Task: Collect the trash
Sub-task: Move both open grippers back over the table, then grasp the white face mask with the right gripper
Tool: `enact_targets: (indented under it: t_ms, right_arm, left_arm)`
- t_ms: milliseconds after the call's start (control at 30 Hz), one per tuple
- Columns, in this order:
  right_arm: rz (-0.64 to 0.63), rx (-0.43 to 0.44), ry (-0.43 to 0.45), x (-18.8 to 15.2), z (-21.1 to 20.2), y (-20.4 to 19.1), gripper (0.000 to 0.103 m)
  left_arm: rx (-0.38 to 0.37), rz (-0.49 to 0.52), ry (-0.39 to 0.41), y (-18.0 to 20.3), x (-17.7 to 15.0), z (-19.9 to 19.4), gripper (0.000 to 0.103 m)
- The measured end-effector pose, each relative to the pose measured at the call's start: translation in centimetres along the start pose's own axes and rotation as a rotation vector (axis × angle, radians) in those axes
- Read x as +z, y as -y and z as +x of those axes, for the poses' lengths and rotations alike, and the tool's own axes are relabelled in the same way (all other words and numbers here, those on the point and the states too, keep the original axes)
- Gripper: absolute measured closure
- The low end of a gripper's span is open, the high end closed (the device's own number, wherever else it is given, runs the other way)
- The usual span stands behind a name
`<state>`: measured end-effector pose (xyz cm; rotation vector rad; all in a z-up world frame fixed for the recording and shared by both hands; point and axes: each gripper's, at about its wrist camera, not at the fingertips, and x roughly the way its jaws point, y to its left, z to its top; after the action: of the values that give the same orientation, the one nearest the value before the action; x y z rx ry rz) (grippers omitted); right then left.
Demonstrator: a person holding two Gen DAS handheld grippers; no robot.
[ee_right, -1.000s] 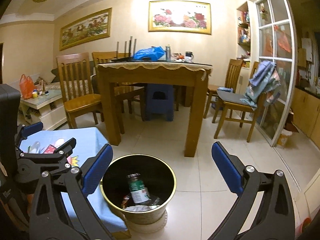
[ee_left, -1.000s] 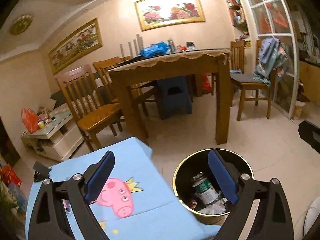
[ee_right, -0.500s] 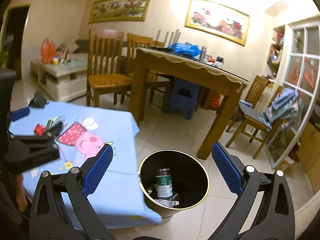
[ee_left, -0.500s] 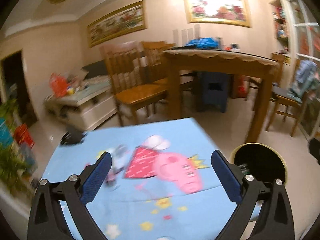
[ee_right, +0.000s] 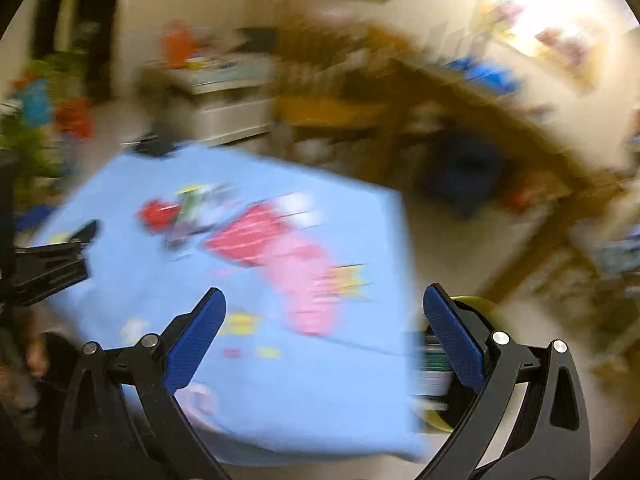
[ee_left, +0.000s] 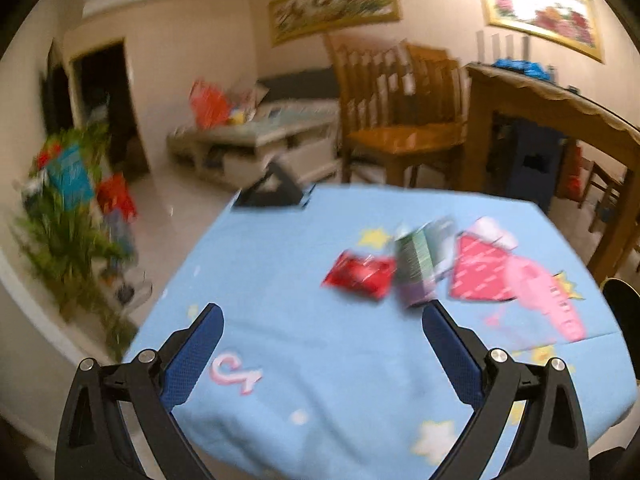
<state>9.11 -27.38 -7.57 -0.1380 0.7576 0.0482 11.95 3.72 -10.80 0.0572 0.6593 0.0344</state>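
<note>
Both claws released, empty: left claw [ee_left: 322, 320] over blue cloth [ee_left: 304, 360] w/ red wrapper [ee_left: 360, 276], right claw [ee_right: 324, 308] nr cloth edge

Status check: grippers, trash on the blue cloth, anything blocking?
Left gripper open, empty. Right gripper open, empty. Red wrapper and green carton lie together on blue cloth, untouched. Nothing between the left jaws and the trash; right view blurred.

Cream walls [ee_left: 192, 32]; framed paintings [ee_left: 334, 0], wooden chairs [ee_left: 400, 120], tiled floor [ee_left: 180, 224]
</note>
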Motion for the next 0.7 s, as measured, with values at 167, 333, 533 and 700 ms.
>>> enact_targets:
  t_ms: [167, 333, 533, 700]
  right_arm:
    - [-0.028, 0.197, -0.110, 0.7, 10.1, -0.5, 0.006]
    - [-0.068, 0.270, -0.132, 1.9, 14.3, -2.4, 0.006]
    - [-0.064, 0.347, -0.131, 3.5, 16.7, -5.1, 0.027]
    - [0.063, 0.398, -0.118, 6.4, 18.9, -5.2, 0.027]
  left_arm:
    - [0.013, -0.035, -0.043, -3.1, -1.4, 1.5, 0.007]
    - [0.013, -0.045, -0.064, -4.4, -1.6, 3.3, 0.007]
    - [-0.009, -0.071, -0.101, -4.4, -1.7, 5.1, 0.007]
    - [0.001, -0.030, -0.062, -4.0, -2.0, 4.5, 0.007]
